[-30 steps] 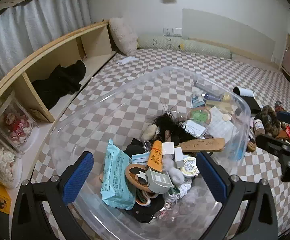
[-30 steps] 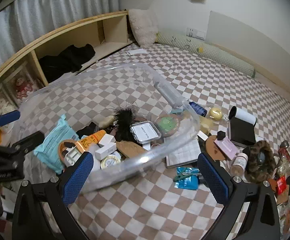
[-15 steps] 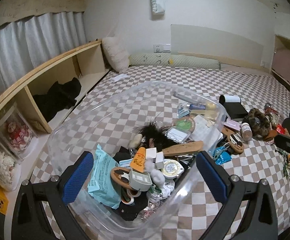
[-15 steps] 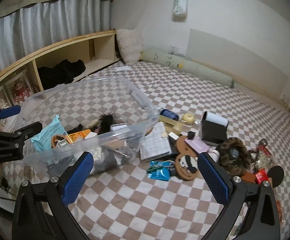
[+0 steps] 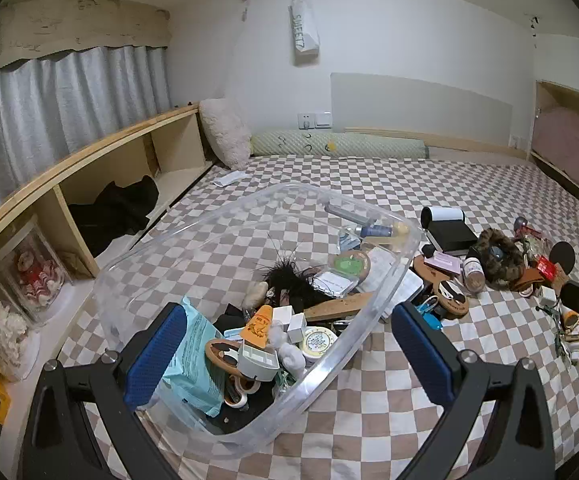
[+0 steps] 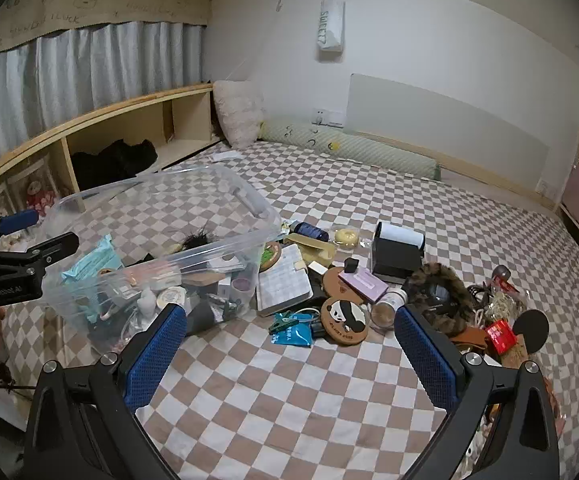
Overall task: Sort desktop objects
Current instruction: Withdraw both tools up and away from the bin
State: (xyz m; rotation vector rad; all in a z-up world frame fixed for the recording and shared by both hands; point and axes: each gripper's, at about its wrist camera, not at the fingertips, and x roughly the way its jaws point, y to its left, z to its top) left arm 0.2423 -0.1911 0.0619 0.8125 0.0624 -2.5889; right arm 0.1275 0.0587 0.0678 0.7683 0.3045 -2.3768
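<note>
Both claws, left claw (image 5: 285,354) and right claw (image 6: 289,354), share black frames, blue textured pads (image 6: 155,356) and silver screws (image 6: 472,359) (white lettering at 9 o'clock).

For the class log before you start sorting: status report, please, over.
Left tool open, right tool open, both empty. Clear bin part-filled on checkered bed. Loose pile beside it. Nothing blocking.

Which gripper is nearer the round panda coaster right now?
Right. The right gripper hangs open just short of the panda coaster, which lies between its jaws' lines. The left gripper is open over the clear bin, off to the coaster's left.
</note>
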